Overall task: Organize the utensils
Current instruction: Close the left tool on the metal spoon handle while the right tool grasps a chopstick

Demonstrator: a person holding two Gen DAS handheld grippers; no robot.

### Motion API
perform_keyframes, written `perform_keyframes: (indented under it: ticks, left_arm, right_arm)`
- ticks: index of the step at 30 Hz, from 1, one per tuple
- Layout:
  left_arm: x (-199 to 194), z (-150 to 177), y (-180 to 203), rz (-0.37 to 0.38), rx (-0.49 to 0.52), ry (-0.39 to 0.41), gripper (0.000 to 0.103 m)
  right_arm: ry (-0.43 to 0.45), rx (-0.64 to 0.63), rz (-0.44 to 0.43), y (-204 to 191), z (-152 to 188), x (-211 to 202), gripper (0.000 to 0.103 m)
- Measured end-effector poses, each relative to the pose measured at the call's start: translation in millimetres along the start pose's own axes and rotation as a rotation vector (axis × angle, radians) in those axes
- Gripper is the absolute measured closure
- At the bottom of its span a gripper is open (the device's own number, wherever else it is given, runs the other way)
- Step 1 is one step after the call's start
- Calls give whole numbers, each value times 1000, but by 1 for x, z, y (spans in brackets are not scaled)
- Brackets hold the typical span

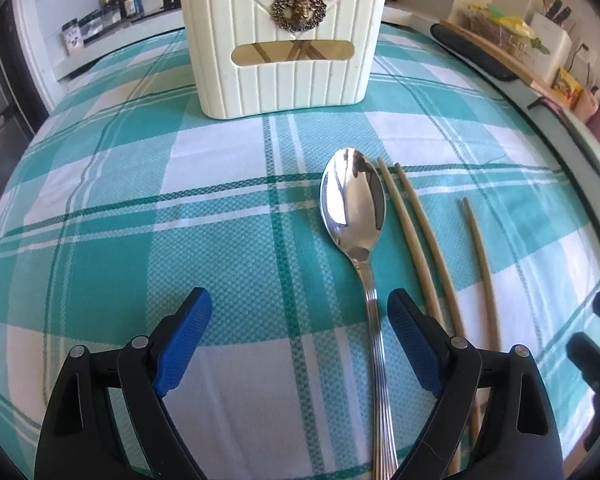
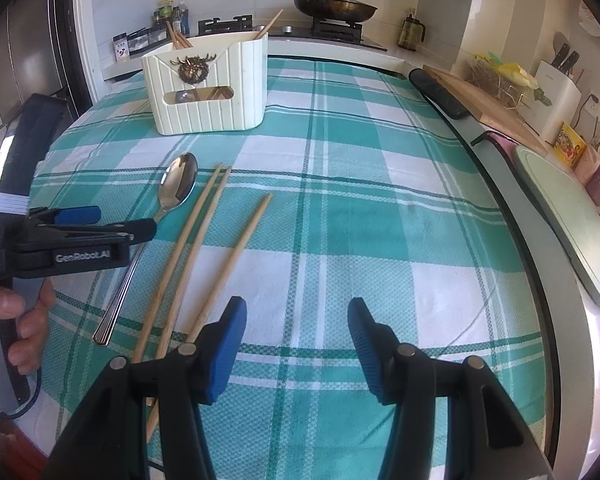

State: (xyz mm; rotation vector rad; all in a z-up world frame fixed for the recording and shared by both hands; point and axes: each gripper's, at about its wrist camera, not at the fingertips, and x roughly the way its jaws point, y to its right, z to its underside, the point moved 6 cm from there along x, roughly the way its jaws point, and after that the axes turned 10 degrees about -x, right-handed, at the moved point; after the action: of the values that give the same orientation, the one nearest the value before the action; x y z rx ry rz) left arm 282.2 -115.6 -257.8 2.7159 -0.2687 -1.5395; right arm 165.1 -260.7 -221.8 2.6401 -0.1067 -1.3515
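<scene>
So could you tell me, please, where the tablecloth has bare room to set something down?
Free: the cloth right of the single chopstick toward the table's right edge, and left of the spoon below the holder. Crowded: the strip where spoon and chopstick pair lie.

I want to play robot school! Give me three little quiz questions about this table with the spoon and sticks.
1. True or false: the left tongs already pinch the spoon.
2. How many chopsticks lie loose on the tablecloth?
3. What sits nearest the spoon's bowl? A) a chopstick B) the cream utensil holder C) the right tongs

Key:
1. False. They hang open, with the handle lying between them.
2. Three.
3. A.
</scene>
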Motion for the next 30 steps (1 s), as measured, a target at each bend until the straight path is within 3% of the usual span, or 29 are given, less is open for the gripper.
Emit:
perform_keyframes:
  ticks: [4,6,7,9,11,14,17,20,23,30]
  left_arm:
    - [-3,-2,4,-46,67,75,15]
    - [-5,0,6,1,77,84,35]
    - [-5,1,8,28,74,80,40]
    - [-8,3,10,36,86,89,68]
    - [-10,5,10,29,96,96,80]
    - [-15,8,1,37,68,98,81]
    - [-19,13,-15,22,45,107,81]
    - [-24,19,-33,25,33,105,81]
    - [-30,26,-52,27,30,92,80]
    - [-40,36,-93,-8,-6,85,77]
  right_arm:
    - [1,16,-24,0,1,2,49]
    - [16,49,-92,-3,-1,5,49]
    - [23,72,-139,-6,-3,8,49]
    - [22,88,-213,-15,-7,19,49]
    - [-3,70,-212,-25,-10,33,50]
    - [-37,67,-237,-35,-9,48,63]
    - [-27,9,-196,-42,-8,47,73]
    - [-38,-63,-183,-48,-6,43,90]
    - [-53,-104,-116,-41,0,41,92]
    - [-91,-55,1,19,22,39,92]
